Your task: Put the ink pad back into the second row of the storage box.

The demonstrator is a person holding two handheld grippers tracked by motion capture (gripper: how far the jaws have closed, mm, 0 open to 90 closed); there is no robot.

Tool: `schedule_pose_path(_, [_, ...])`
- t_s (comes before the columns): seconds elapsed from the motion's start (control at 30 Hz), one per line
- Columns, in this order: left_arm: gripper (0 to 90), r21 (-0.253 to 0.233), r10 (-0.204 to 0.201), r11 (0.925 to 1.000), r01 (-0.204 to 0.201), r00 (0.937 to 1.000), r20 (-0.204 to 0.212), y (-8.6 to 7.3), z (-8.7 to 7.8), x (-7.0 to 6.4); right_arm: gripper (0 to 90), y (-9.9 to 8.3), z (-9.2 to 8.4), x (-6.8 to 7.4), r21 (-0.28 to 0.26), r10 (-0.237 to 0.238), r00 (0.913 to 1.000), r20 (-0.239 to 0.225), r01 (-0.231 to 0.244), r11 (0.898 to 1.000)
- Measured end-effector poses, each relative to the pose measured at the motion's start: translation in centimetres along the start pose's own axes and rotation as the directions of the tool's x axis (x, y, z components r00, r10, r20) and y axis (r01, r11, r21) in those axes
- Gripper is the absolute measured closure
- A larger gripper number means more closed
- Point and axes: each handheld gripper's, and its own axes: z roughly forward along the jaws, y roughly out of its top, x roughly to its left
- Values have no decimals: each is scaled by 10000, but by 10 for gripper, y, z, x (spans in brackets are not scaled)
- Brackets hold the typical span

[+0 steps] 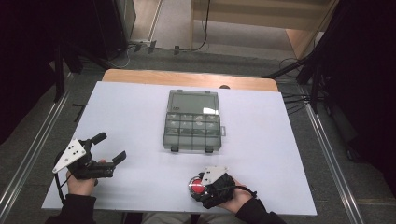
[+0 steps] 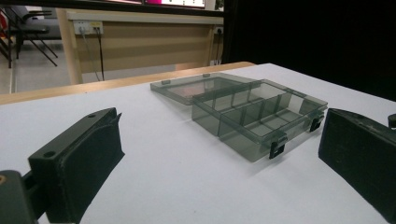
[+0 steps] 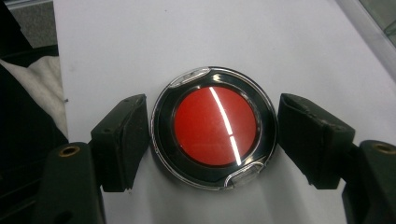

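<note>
Right claw (image 3: pixel 212 135) is straddling the round red-topped case (image 3: pixel 215 127) at the lower centre of the desk (image 1: pixel 130 116), jaws narrow but seemingly not yet gripping, while the left claw (image 1: pixel 111 148) is waiting wide, facing the open compartment box (image 1: pixel 193 121) mid-frame.

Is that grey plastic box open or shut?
Open: the compartment box has its lid flat on the table behind it, bare dividers showing.

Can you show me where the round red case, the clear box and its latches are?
round red case (image 3: pixel 215 126): right gripper view, red centre.
clear box (image 1: pixel 192 131): high view, divided tray.
latch (image 2: pixel 277 148): left gripper view, front clip.
</note>
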Motion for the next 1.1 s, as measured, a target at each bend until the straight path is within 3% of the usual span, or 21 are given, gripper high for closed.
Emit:
schedule_pose_path(0.43, [0,3,14,10000,-14,10000,15,0,0,0,306,-2,0,-1,-118,264,9996,-73,-265,9996])
schedule_pose_path(0.53, [0,-24,-4,10000,4,10000,22,0,0,0,307,-1,-1,-1,-208,213,9997,135,-211,9996])
schedule_pose_path(0.77, [0,-81,-75,9999,76,9999,99,0,1,-1,307,4,-20,-8,-963,659,9971,379,-620,9934])
schedule_pose_path(1.1, [0,-187,-121,9998,123,9999,101,1,-2,-1,307,17,-40,-29,-1334,1133,9908,741,-1027,9857])
